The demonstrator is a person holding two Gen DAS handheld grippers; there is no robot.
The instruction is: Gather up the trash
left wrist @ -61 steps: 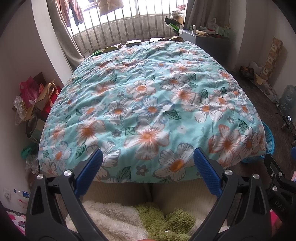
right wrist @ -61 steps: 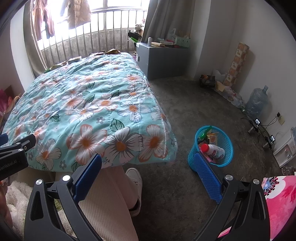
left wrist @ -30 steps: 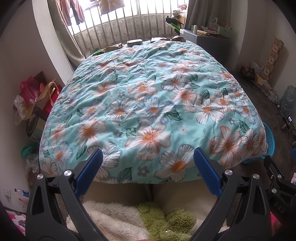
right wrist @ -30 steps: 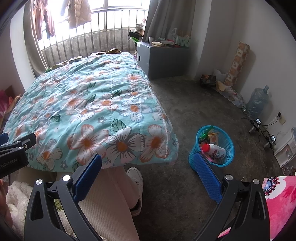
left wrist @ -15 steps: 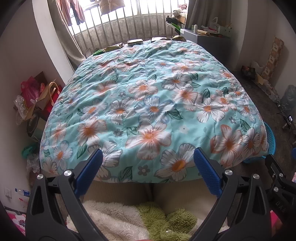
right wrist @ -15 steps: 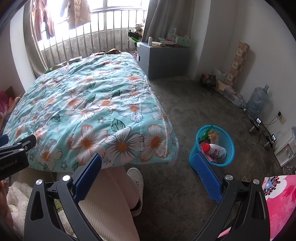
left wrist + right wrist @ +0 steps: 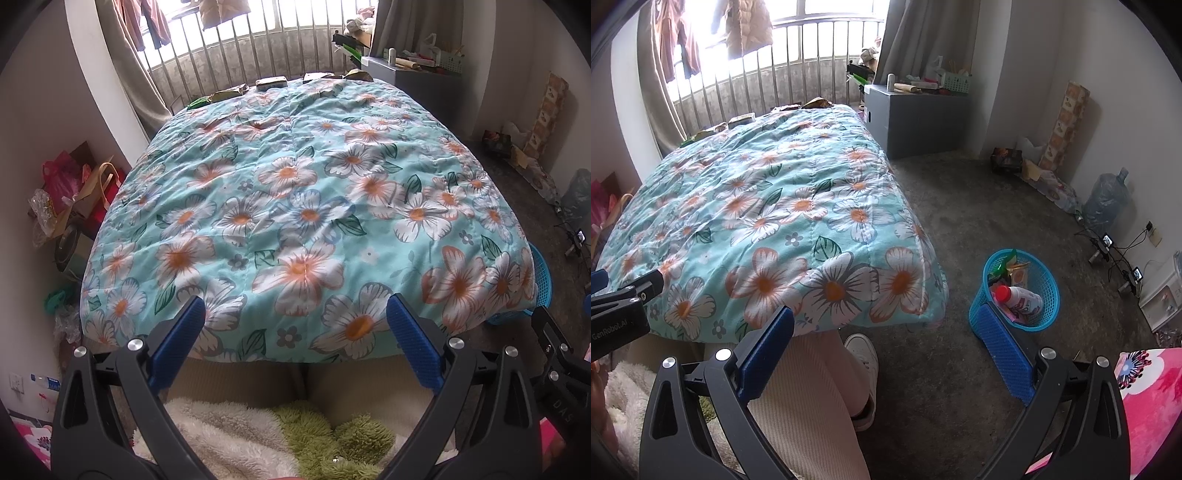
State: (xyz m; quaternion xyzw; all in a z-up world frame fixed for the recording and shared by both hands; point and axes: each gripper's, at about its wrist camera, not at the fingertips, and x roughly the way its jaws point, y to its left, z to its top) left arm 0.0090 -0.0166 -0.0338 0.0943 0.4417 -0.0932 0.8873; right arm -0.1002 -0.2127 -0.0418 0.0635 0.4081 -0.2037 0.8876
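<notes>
A blue mesh trash basket [image 7: 1047,295] stands on the floor right of the bed foot, holding a white bottle with a red cap [image 7: 1019,297] and wrappers; its rim [image 7: 543,280] peeks out past the quilt. Several flat snack packets [image 7: 271,82] lie at the far end of the floral quilt [image 7: 295,206] by the window bars. My left gripper [image 7: 295,314] is open and empty over the near quilt edge. My right gripper [image 7: 888,321] is open and empty, low beside the basket.
A person's trousered leg and white shoe [image 7: 862,354] stand at the bed foot. A grey cabinet [image 7: 916,118] is at the far right, a water jug [image 7: 1106,201], cables and boxes line the right wall. Bags [image 7: 74,192] pile up left of the bed.
Both views have barely shifted; the grippers stay open and nothing was picked up or released.
</notes>
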